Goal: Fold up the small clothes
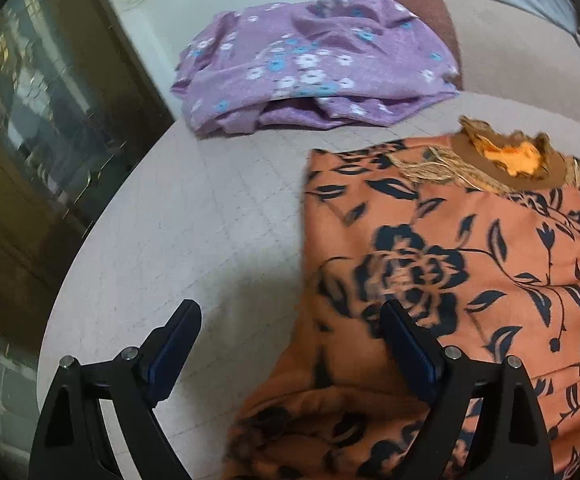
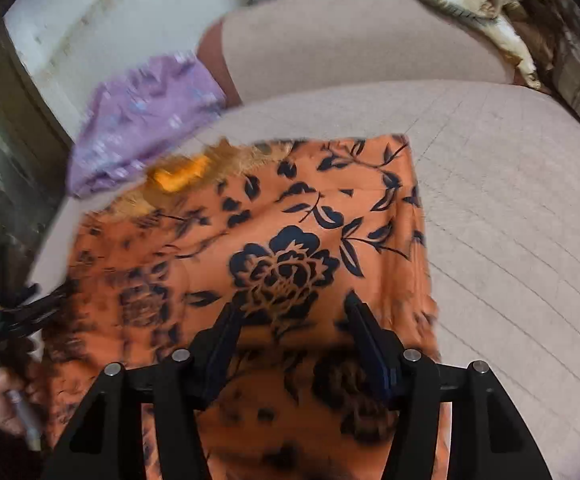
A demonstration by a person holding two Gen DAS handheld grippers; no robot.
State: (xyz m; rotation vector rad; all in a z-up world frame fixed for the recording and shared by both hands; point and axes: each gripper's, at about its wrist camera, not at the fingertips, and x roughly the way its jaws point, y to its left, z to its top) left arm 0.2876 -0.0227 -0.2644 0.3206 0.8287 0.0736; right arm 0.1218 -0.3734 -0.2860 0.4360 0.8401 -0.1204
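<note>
An orange garment (image 1: 469,260) with dark blue flowers and a fringed brown neck lies spread on the beige cushion (image 1: 210,220). My left gripper (image 1: 290,316) is open, just above the garment's left edge, one finger over the cloth and one over the cushion. In the right wrist view the same garment (image 2: 290,220) fills the middle. My right gripper (image 2: 293,312) is open over the garment's near part, holding nothing. The left gripper (image 2: 30,304) shows at the garment's left edge.
A folded purple flowered garment (image 1: 313,64) lies at the cushion's far left (image 2: 146,116). A crumpled beige cloth (image 2: 477,4) sits at the far right. A dark glass cabinet (image 1: 42,140) stands left of the cushion. Bare cushion (image 2: 509,220) lies right of the orange garment.
</note>
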